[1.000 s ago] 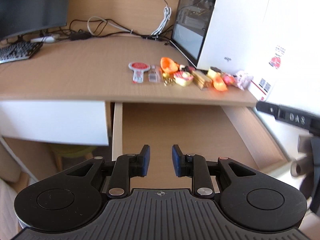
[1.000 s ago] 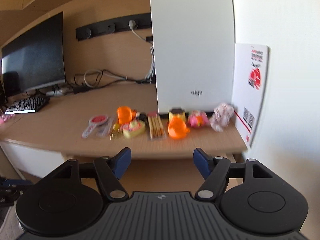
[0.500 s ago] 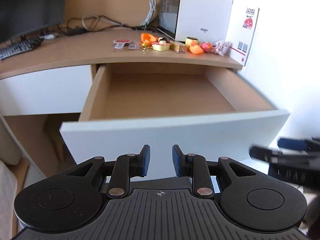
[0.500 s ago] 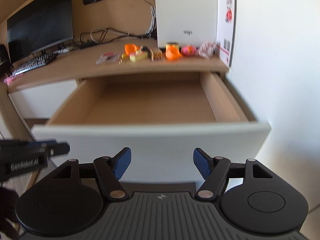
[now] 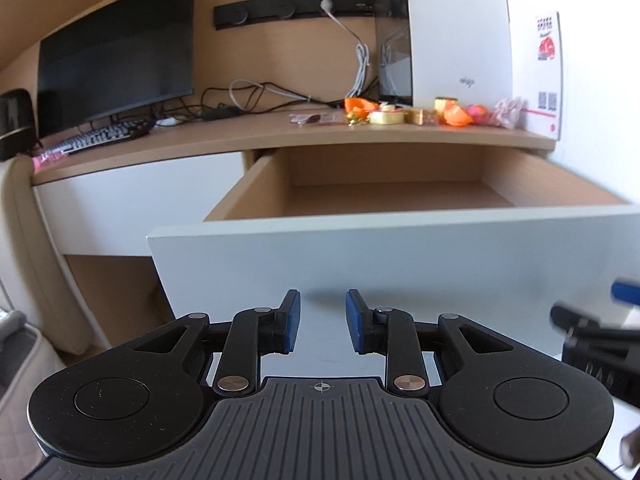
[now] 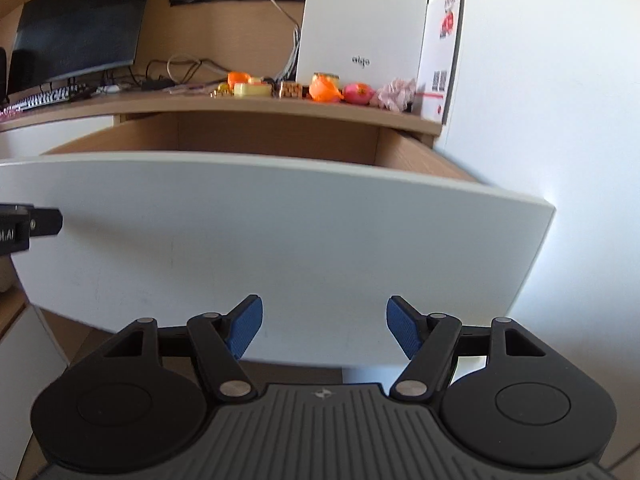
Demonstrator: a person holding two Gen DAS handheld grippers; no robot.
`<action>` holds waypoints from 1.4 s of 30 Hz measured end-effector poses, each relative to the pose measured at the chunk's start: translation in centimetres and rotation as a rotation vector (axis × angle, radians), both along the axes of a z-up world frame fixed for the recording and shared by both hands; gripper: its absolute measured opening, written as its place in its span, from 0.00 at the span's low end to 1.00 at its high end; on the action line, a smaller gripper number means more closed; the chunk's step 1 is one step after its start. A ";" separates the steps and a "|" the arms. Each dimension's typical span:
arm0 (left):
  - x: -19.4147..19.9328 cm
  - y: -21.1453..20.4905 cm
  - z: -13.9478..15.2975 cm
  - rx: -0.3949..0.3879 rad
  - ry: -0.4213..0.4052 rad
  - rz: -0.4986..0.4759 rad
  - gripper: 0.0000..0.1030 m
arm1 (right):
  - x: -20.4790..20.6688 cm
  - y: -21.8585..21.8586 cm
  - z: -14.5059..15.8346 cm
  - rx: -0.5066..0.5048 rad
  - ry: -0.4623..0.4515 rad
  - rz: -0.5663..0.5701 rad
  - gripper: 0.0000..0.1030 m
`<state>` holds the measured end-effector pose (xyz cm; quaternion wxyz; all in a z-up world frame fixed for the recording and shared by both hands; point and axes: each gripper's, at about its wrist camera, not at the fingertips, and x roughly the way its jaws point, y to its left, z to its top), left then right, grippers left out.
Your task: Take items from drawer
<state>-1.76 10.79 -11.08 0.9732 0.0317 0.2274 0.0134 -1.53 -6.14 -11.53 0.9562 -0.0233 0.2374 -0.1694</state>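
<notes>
A: Near field, left view. Left gripper (image 5: 319, 322) low centre, jaws released with a narrow gap, nothing between them. Blurred dark shape at the right edge is the right gripper (image 5: 592, 332)

B: Right view agrees. Right gripper (image 6: 324, 328) at bottom centre, jaws released wide, empty. Both sit just short of the white drawer front (image 6: 280, 240), not touching it that I can see

A: Drawer (image 5: 400, 200) pulled out, mid-frame. The floor I can see is bare wood; the strip behind the front panel is hidden, so I can't rule out something there

B: Beyond it, upper centre, the items (image 5: 400, 114) stand in a row on the table (image 5: 200, 140) edge, in front of the white computer case (image 5: 456, 32): orange pieces, a yellow roll, a pink ball, a pale crinkled bundle

A: Handling, my guess: all small and light. Orange pieces look like thin rigid plastic, smooth, may slip; pinch across the rim. The bundle looks soft; take it at the middle

B: Roll across its flat faces. Ball is round, so grip at its widest part, gently

A: Monitor (image 5: 116, 60) and keyboard (image 5: 100, 138) far left, well apart from the row
</notes>
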 end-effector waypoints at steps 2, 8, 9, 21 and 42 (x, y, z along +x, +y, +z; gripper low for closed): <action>0.1 0.2 -0.4 -0.008 -0.002 -0.010 0.28 | 0.8 0.2 -0.1 -0.028 -0.020 -0.012 0.67; 1.7 0.5 -0.5 0.008 -0.003 -0.028 0.29 | 2.3 -0.1 -0.2 0.003 -0.030 -0.019 0.70; 2.4 0.5 -0.5 0.015 -0.005 -0.033 0.29 | 2.8 -0.2 -0.2 0.002 -0.024 -0.016 0.70; 14.3 0.7 -0.5 -0.002 0.003 -0.056 0.29 | 13.4 -3.0 1.0 -0.018 -0.011 -0.060 0.70; 25.0 -2.9 -1.7 0.000 0.007 -0.052 1.00 | 23.9 -8.0 0.7 -0.039 -0.040 -0.055 0.77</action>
